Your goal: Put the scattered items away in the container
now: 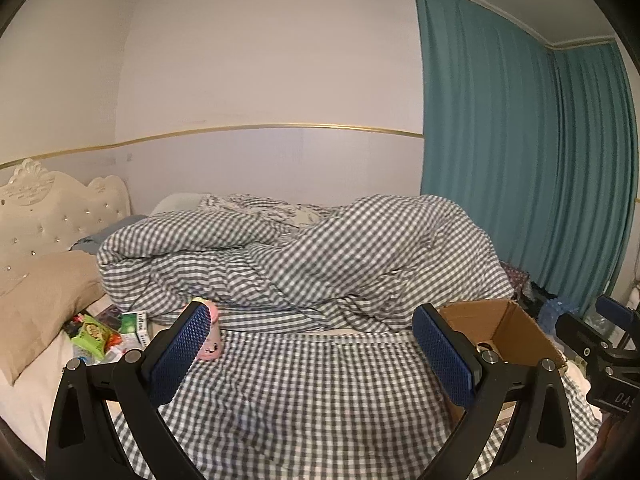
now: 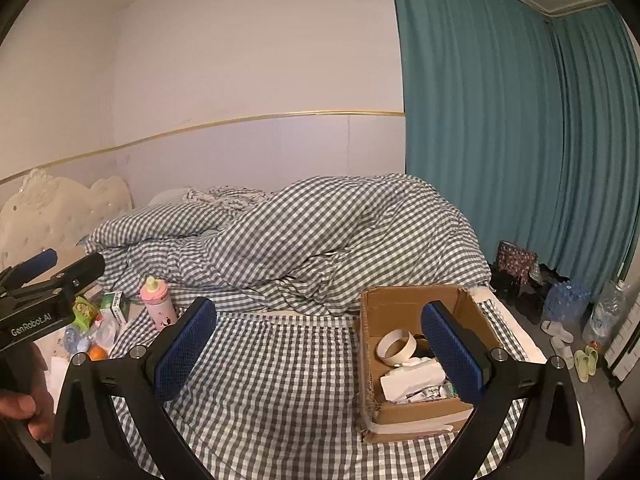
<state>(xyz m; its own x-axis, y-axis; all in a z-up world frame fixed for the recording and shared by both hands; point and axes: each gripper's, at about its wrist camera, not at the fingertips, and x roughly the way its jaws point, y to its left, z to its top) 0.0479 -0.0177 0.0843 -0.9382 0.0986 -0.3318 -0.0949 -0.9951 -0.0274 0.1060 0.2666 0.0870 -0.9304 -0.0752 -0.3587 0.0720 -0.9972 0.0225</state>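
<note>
Cardboard box [image 2: 420,364] sits lower right of the right wrist view, on the checked sheet [image 2: 280,380], w/ a tape roll [image 2: 396,345], white tissue pack [image 2: 412,378] & other bits already inside. Leftover clutter is lower left of that view, well apart from the box: pink bottle [image 2: 158,302] upright, green snack packet [image 2: 86,310], green-white carton [image 2: 114,306], an orange [image 2: 97,354], some clear wrappers.

Left gripper [image 1: 312,344] spread wide, nothing in it; pink bottle shows just behind its left pad. Right gripper [image 2: 320,344] also wide & empty, its right pad overlapping the box in frame.

Risks, as I judge them: bottle is tall & stands on soft bedding, so a nudge from a pad could tip it toward the rumpled duvet [image 2: 300,232]. Orange could roll off the sheet if bumped. Thin packets are flat, so jaws may pinch sheet instead. Box wall looks torn at the near corner; dropping stuff on the rim could fold it.
</note>
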